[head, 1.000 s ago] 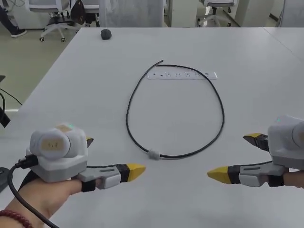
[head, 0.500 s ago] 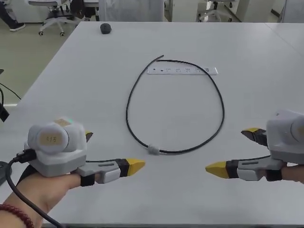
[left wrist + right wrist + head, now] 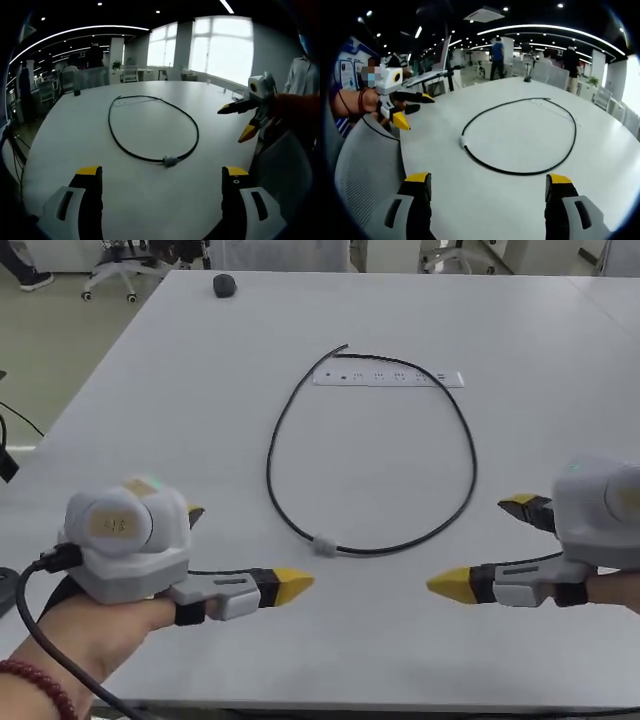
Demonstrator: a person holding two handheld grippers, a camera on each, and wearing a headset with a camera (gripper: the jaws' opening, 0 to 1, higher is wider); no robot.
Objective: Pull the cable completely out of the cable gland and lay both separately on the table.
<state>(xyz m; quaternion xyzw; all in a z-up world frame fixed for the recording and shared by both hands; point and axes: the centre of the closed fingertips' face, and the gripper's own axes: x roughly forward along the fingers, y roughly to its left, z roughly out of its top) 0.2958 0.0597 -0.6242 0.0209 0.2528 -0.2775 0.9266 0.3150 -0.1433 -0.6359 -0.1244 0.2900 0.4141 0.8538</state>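
My left hand-held gripper [image 3: 242, 548] and right hand-held gripper [image 3: 480, 544] hover, jaws spread apart, either side of the looped cable [image 3: 270, 455] (cable gland [image 3: 323, 545] threaded on) on the surface [image 3: 150, 420].

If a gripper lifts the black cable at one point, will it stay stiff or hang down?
Probably it hangs down: the black cable lies in a loose, curved loop on the table, so it seems floppy. It looks thin, so likely light. The small grey cable gland threaded on it may swing or slide when lifted.
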